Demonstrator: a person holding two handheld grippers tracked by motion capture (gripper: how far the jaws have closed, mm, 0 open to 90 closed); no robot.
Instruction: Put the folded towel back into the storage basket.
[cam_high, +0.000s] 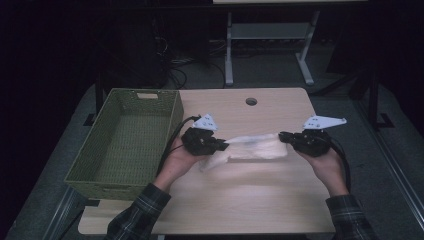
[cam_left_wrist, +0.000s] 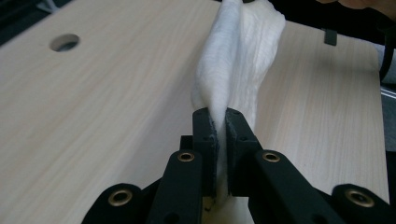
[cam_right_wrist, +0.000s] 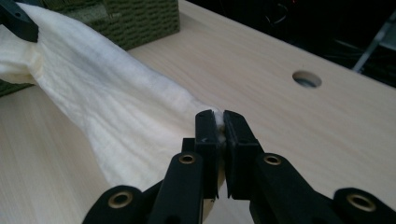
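At the far left of the tabletop (cam_high: 260, 190), a green woven basket (cam_high: 125, 140) is being shown standing with its near corner overhanging the tabletop's left edge.

Just to the right of the basket, the left tool (cam_high: 224, 146) is being held in the person's left hand (cam_high: 176, 161), with its tips pointing right. It is clenched on one end of a white cloth (cam_high: 256, 148); in the left gripper view, the cloth (cam_left_wrist: 238, 70) is being pinched between the two black pads of this tool (cam_left_wrist: 220, 122) and is running away from them toward the far end.

The cloth is being held stretched between the two tools, above the middle of the tabletop, with part of it sagging near the left tool. Whether the sagging part is touching the wood cannot be told.

At the right, the right tool (cam_high: 283, 136) is being held in the person's right hand (cam_high: 326, 162), with its tips pointing left. It too is clenched on the cloth: in the right gripper view, a corner of the cloth (cam_right_wrist: 116, 116) is being gripped between the pads of this tool (cam_right_wrist: 221, 122).

On the far side of the tabletop, a round hole (cam_high: 251, 101) is being seen, well apart from the cloth.
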